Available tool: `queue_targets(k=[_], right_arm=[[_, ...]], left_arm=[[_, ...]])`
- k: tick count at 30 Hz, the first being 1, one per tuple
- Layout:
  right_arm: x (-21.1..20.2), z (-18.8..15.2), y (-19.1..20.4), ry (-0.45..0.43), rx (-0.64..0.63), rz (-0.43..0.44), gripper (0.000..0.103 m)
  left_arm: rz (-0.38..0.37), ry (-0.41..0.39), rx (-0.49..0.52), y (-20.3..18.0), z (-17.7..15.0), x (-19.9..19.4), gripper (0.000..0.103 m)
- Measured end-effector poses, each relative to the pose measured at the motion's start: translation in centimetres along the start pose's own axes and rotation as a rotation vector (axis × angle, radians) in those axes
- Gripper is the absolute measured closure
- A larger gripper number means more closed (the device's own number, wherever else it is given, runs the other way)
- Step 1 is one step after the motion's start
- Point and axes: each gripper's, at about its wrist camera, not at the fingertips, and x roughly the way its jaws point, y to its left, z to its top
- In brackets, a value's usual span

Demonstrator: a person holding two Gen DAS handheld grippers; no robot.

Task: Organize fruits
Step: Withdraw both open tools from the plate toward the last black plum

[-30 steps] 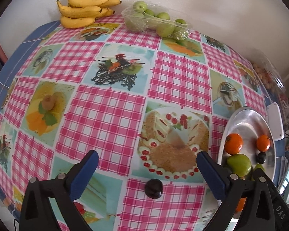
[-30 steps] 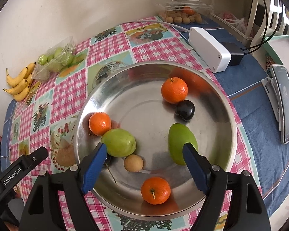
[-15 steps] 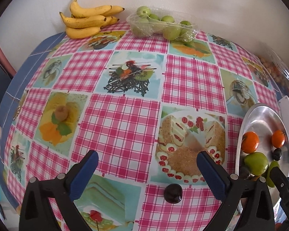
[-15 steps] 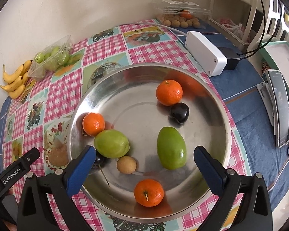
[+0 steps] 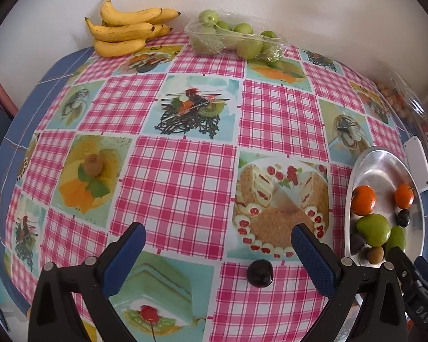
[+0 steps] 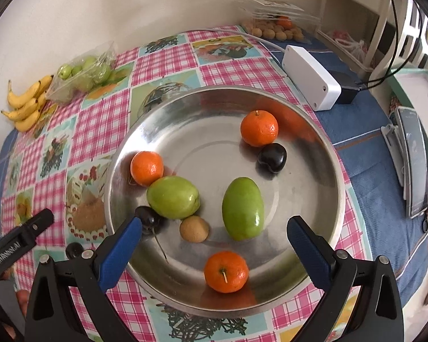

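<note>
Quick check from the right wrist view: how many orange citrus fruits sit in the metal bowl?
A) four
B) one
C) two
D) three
D: three oranges lie in the metal bowl, one at the far side, one at the left and one nearest the camera.

I get bright, soft daylight in both views, strongest at the right edge. The steel bowl (image 6: 314, 148) throws orange reflections and pale glare in the right wrist view. Shadows under the fruit are faint. Fisheye bending bulges the tablecloth (image 5: 179, 176); corners go black, edges slightly soft
</note>
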Motion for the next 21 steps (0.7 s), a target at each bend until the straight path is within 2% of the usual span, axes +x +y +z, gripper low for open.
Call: queue_targets(k=[5,10,21], right_arm=[[0.0,-0.9,0.9,0.023,-0.020,0.016,0.001],[0.1,-2.0,2.3,0.049,-0.051,-0.009,0.001],[-1.8,-3.7,6.2,0.019,-0.115,-0.013,0.001]], left_arm=[[-0.018,0.010,-0.021,1.3,-0.4,-0.4,0.000],[-0.026,0.008,-0.032,2.7,-0.9,-1.1,0.000],[0.002,-0.017,-0.077,7.5,-1.3,-2.5,0.000]])
